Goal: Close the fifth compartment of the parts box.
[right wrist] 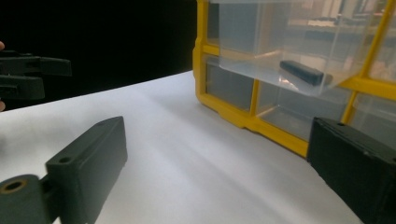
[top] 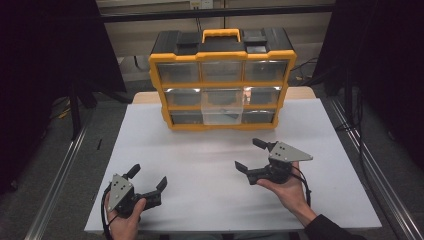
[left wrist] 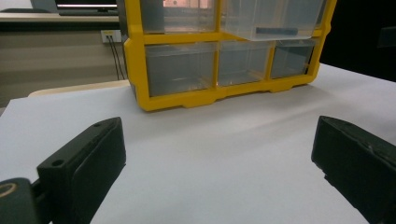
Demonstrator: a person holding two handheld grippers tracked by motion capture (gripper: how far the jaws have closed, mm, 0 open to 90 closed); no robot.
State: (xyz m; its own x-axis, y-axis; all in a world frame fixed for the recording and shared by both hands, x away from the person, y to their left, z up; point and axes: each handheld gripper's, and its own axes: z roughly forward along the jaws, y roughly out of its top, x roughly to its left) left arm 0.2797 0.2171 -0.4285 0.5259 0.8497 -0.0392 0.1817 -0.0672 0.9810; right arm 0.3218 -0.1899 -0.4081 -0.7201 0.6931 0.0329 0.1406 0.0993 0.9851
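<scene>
A yellow and black drawer cabinet point(top: 222, 80) stands at the far middle of the white table point(top: 200, 200). Its clear middle drawer point(top: 222, 107) is pulled out, and a small black bar point(right wrist: 301, 72) lies inside it. My left gripper point(top: 148, 176) is open near the front left of the table, nothing between its jaws, and it faces the cabinet point(left wrist: 187, 70). My right gripper point(top: 249, 154) is open too, empty, held just above the table in front of the cabinet's right half. The pulled-out drawer point(right wrist: 275, 46) hangs ahead of its jaws.
Metal rails run along both sides of the table on the floor. Dark curtains hang at left and right. A wide stretch of bare table lies between the grippers and the cabinet. The other gripper point(right wrist: 32, 74) shows far left in the right gripper view.
</scene>
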